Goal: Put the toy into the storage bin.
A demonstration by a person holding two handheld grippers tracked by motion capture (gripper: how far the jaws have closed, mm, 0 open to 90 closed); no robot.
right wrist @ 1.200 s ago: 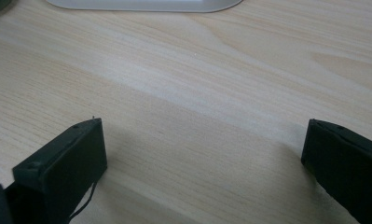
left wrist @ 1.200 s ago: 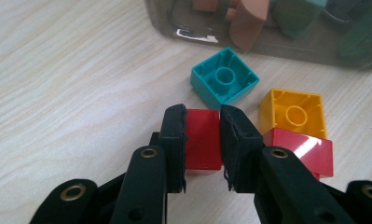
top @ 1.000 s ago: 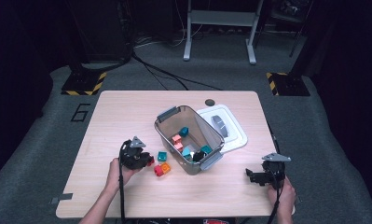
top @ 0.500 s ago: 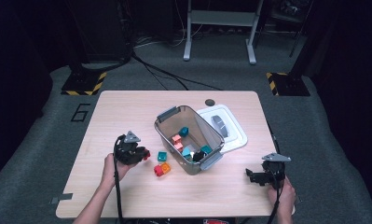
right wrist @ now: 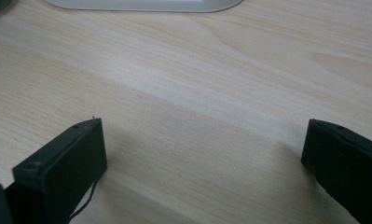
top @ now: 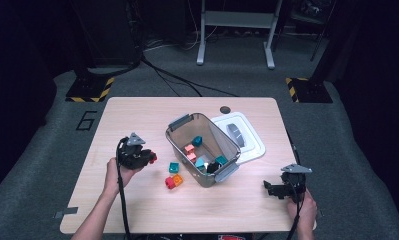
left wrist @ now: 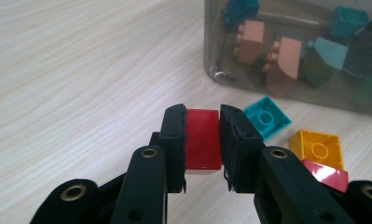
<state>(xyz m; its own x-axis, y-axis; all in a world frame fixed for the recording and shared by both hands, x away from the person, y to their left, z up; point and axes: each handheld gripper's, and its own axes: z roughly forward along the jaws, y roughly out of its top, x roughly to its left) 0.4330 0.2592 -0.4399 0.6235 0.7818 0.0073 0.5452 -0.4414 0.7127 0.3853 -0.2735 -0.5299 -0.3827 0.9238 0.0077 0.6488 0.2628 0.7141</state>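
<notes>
Red brick [left wrist: 202,140]: sat pinched in the left tongs [left wrist: 202,114], pads pressed flat on its two side faces, clear of the tabletop [top: 137,115]. Appeared gripped across its short width, with the long side lying along the jaws.

Bin [top: 179,122]: lay to the right of those tongs in the high view, near but apart; in the left gripper view stood ahead and to the upper right, its clear wall [left wrist: 221,70] showing salmon and teal bricks inside. Was judged the place for the held brick, so the coming move probably called for a lift over the near rim and then a carry rightward.

Between tongs and bin, on the tabletop: teal brick [left wrist: 267,119], yellow brick [left wrist: 316,147] and second red brick [left wrist: 326,175], the last two touching.

Left hand [top: 118,172]: was much the nearer to the bin's open top, raised off the tabletop, tongs pointed level toward the bin.

Right tongs [top: 268,189]: gaped wide and empty, low over bare wood near the front right corner, well apart from the bin, with the white lid [top: 247,145] beyond.
</notes>
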